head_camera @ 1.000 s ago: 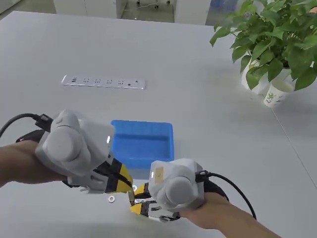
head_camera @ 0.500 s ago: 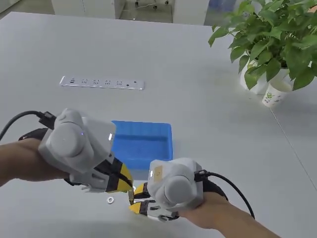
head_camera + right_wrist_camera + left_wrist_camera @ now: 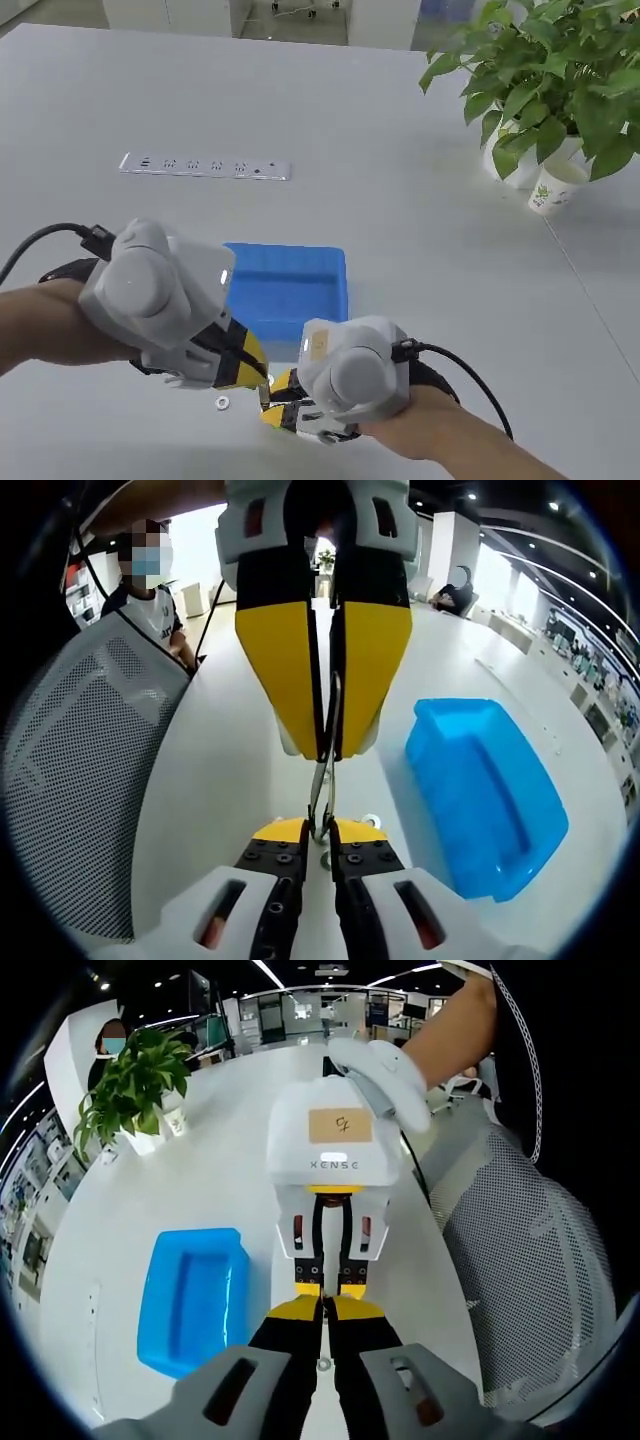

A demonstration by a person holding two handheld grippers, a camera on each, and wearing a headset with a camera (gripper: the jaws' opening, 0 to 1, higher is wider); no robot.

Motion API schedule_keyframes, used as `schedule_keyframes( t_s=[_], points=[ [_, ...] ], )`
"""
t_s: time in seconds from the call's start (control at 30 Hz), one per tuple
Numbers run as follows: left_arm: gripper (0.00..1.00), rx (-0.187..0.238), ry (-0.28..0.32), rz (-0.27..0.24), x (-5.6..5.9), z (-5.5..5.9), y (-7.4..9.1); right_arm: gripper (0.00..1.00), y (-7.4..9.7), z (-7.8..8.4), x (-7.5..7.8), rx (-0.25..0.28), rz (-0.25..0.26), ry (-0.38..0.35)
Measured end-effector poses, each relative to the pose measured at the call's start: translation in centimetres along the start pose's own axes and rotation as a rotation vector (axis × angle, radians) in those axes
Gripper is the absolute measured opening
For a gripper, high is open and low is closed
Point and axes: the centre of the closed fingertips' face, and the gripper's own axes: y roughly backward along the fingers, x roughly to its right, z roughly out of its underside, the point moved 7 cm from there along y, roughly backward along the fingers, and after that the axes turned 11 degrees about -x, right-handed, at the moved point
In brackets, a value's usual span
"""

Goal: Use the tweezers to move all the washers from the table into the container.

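Note:
My two grippers meet tip to tip near the table's front edge. The metal tweezers [image 3: 326, 742] run between them. My left gripper [image 3: 258, 368] is shut on their upper part, and my right gripper [image 3: 318, 832] is shut on their lower end. In the left gripper view my left gripper [image 3: 322, 1306] touches the right gripper's jaws. A small washer [image 3: 222, 403] lies on the table just below the left gripper. Another washer [image 3: 371, 821] sits by the right gripper's tips. The blue container [image 3: 288, 288] stands just behind the grippers, also seen as the blue container [image 3: 485, 792] at right.
A white power strip [image 3: 205, 166] lies at the far left of the grey table [image 3: 400, 230]. A potted plant [image 3: 545, 90] with a paper cup [image 3: 556, 188] stands at the back right. A mesh office chair [image 3: 70, 780] and a person are beyond the table edge.
Both grippers keep the same tip-to-tip pose with the tweezers. The head view has shifted slightly; the washer and container have not moved.

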Motion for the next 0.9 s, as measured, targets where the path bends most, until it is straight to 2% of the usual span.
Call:
schedule_keyframes(
  t_s=[0.5,0.9],
  points=[
    [0.06,-0.011,-0.014,0.0,0.1,-0.2,0.2,0.1,0.2,-0.1,0.1,-0.003,0.002,0.004],
    [0.06,-0.012,-0.025,-0.009,-0.2,-0.7,1.6,0.1,1.3,-1.0,0.5,0.002,0.008,0.008]
  ],
)
